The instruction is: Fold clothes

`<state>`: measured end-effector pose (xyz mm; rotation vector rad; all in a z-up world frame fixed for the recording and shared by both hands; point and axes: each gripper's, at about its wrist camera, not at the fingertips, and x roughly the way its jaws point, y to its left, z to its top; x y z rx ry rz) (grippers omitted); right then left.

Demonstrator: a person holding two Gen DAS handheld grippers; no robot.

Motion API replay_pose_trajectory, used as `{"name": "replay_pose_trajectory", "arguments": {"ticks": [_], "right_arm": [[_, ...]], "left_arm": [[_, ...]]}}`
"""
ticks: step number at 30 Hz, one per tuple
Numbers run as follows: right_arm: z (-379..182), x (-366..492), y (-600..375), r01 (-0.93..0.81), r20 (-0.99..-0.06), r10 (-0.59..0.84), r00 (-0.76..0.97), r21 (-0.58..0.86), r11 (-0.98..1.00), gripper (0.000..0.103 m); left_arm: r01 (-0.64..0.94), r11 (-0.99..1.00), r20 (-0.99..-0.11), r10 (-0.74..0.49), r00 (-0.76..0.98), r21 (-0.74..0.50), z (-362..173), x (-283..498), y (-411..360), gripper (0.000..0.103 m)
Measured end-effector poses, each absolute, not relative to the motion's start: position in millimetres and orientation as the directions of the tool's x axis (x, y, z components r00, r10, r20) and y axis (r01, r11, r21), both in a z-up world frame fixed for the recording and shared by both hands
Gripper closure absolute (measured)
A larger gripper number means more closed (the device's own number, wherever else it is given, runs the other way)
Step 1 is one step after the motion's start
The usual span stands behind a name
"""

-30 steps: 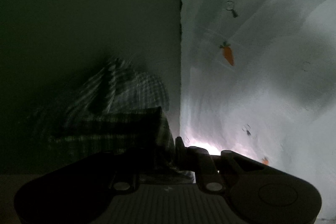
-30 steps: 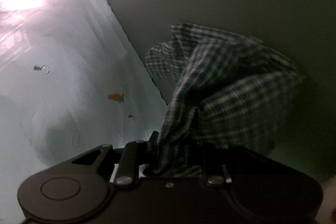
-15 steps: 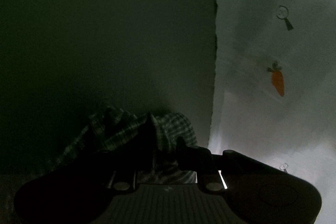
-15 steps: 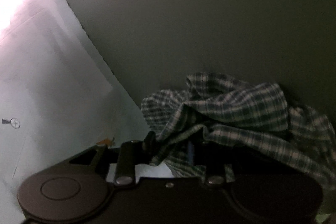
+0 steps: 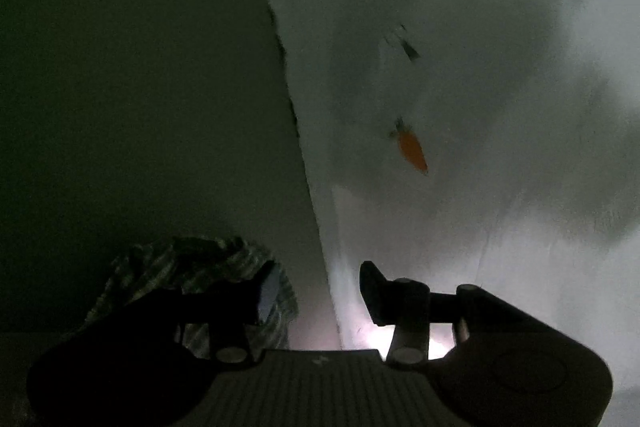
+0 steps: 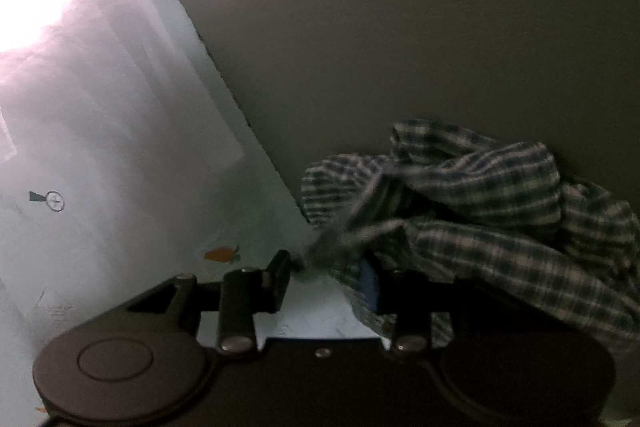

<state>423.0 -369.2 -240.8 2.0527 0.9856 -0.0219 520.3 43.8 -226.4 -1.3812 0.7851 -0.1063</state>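
Observation:
A crumpled plaid shirt in dark blue and white checks lies on the dark surface. In the right wrist view it sits at the right, draped over my right gripper's right finger. My right gripper has its jaws opening; a blurred edge of the cloth hangs by the tips, and the pads do not press on it. In the left wrist view the shirt is a dim heap low on the left, behind the left finger. My left gripper is opening, with nothing between its fingers.
A white sheet printed with a small carrot and other small marks borders the dark surface along a straight edge. The same white sheet fills the left of the right wrist view. The light is very dim.
Both grippers have come down with the shirt and spread their jaws. The cloth that was pinched in each has slipped free and now lies heaped on the dark surface.

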Motion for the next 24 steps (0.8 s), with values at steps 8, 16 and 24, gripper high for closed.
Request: {"name": "replay_pose_trajectory", "arguments": {"ticks": [8, 16, 24], "right_arm": [[-255, 437, -375, 0.65, -0.41, 0.589, 0.696, 0.708, -0.276, 0.063], [-195, 455, -386, 0.526, -0.607, 0.472, 0.64, 0.793, 0.307, 0.043], [-147, 436, -325, 0.074, -0.737, 0.172, 0.653, 0.288, 0.955, 0.021]], "left_arm": [[-0.406, 0.591, -0.693, -0.408, 0.595, -0.697, -247, 545, 10, 0.057], [-0.356, 0.797, -0.757, -0.184, 0.627, -0.488, -218, 547, 31, 0.042], [-0.163, 0.946, -0.781, -0.125, 0.612, -0.279, -213, 523, 15, 0.014]]}}
